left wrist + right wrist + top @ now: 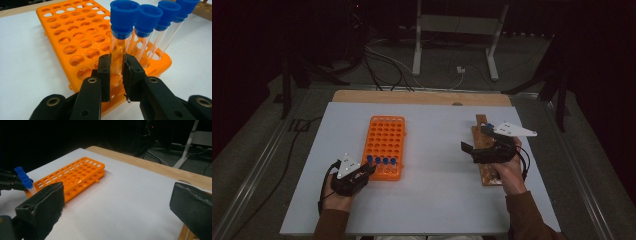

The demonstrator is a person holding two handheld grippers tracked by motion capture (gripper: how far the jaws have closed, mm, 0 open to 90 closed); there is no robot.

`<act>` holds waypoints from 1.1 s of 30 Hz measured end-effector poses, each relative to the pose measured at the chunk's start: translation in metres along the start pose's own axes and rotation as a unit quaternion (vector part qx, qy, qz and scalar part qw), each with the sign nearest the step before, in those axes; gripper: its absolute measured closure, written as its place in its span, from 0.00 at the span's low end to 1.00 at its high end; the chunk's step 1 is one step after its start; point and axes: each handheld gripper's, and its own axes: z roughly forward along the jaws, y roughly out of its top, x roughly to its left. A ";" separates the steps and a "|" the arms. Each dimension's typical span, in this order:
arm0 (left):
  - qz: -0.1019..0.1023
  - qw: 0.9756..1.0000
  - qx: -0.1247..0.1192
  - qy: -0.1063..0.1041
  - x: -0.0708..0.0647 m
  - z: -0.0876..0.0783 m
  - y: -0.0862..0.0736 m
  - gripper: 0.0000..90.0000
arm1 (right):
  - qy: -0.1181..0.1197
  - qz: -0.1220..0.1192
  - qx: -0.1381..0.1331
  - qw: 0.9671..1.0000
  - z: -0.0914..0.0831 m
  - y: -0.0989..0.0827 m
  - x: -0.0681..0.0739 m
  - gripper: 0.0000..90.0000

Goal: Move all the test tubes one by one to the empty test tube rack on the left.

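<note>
Jaws first: the left gripper (pixel 116 72) has its two pads clamped on the clear body of a blue-capped test tube (pixel 121 37), low down below the cap, so it's gripping that tube. That tube is standing upright in the near-row end hole of the orange tube rack (pixel 384 145). Grabbing the glass under the cap makes sense to me, since it leaves the cap free and gives a straight pull up out of the hole.

Over on the right, the right gripper (pixel 484 150) has its jaws spread wide with nothing between them; in its own view you just see white desk (pixel 437 190) through the gap. It's hovering over a wooden rack (pixel 486 172) that lies lengthwise at the right side of the desk, probably parked there waiting for a handoff or to steady that rack.

Containers: the orange rack sits left of centre and is mostly empty holes. Its near row holds four capped tubes side by side, all upright, all look empty and clear. The gripped one is at the left end of that row in the high view. The wooden rack has a row of holes too, and there might be a blue cap at its far end near the gripper, but it's too dark and small there for me to be sure.

My guess is tubes get moved between the two racks one at a time.
</note>
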 end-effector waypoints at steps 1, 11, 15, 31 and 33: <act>0.000 1.000 0.001 0.000 0.000 0.000 0.000 0.87 | 0.000 0.000 0.000 1.000 0.000 0.000 0.000 0.00; 0.008 1.000 0.013 0.005 -0.002 0.002 -0.001 0.87 | 0.001 -0.001 0.000 1.000 0.000 0.000 0.000 0.00; 0.009 1.000 0.018 0.008 -0.003 0.004 -0.002 0.87 | 0.001 -0.001 0.001 1.000 0.001 0.000 0.000 0.00; -0.008 1.000 0.012 -0.005 -0.001 0.003 -0.004 0.82 | 0.003 0.000 -0.001 1.000 0.000 -0.001 0.000 0.00; -0.005 1.000 0.012 -0.003 -0.003 0.002 -0.004 0.78 | 0.003 0.001 -0.001 1.000 0.000 -0.001 0.000 0.00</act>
